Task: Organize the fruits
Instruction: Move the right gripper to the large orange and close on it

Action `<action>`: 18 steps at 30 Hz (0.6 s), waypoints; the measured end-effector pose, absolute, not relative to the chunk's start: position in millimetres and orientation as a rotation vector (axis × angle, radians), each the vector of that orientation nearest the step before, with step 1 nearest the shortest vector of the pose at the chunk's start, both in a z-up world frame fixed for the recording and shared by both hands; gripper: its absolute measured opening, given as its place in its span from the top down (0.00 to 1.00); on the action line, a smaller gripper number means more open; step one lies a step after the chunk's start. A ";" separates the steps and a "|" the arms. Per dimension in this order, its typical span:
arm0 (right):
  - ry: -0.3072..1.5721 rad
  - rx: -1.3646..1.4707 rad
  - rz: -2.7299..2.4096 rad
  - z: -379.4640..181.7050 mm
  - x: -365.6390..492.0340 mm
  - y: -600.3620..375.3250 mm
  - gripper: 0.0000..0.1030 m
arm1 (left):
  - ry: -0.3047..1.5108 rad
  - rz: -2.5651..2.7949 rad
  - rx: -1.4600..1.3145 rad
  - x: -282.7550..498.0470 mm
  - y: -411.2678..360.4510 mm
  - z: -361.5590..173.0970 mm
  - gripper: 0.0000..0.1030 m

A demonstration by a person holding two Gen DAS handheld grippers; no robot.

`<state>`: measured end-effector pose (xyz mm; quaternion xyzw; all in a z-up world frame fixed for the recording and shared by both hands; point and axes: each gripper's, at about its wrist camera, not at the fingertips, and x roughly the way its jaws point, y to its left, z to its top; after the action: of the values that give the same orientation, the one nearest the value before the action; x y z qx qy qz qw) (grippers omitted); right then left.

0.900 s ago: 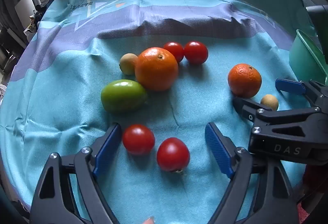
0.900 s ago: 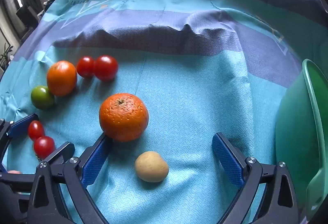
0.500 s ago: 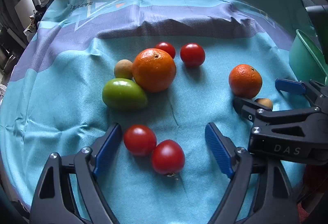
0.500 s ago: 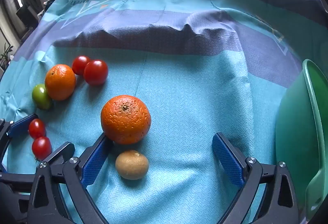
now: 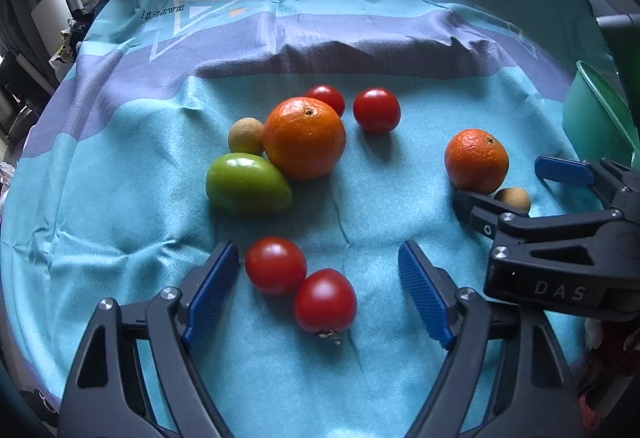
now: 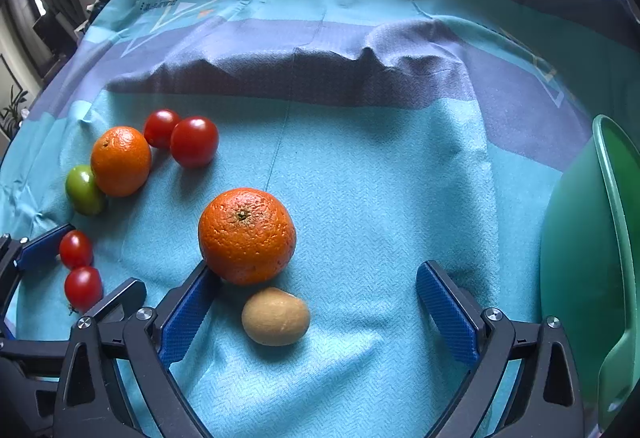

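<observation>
Fruits lie on a teal cloth. My left gripper is open with two red tomatoes between its fingers. Beyond them lie a green tomato, a large orange, a small tan fruit and two more red tomatoes. My right gripper is open around a tan fruit, and its left finger touches a second orange. The right gripper also shows in the left wrist view.
A green plastic bowl stands at the right edge, also seen in the left wrist view. The cloth has a raised fold across the back. Dark clutter lies off the cloth's left side.
The fruits near the left gripper have shifted slightly: the two near tomatoes now touch. The tan fruit by the right gripper rolled left, then back toward the middle between the fingers.
</observation>
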<state>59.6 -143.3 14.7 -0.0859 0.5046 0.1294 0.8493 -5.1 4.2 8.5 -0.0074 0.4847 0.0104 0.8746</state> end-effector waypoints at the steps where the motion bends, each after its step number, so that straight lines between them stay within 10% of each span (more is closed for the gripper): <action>1: 1.057 -0.173 0.287 16.0 58.7 -145.2 0.07 | 1.000 0.027 -0.010 -7.3 1.4 9.2 0.20; 12: 0.863 -0.050 0.409 79.9 29.4 -155.8 0.10 | 0.848 -0.019 -0.247 -30.9 39.8 60.7 0.24; 18: 0.983 0.083 0.430 64.9 44.6 -157.6 0.32 | 0.860 -0.069 -0.345 -30.6 45.4 61.1 0.36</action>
<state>44.6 -157.6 64.9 0.0395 0.4681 0.2048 0.8587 -30.6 45.4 61.1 -0.1661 0.4148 -0.0332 0.8940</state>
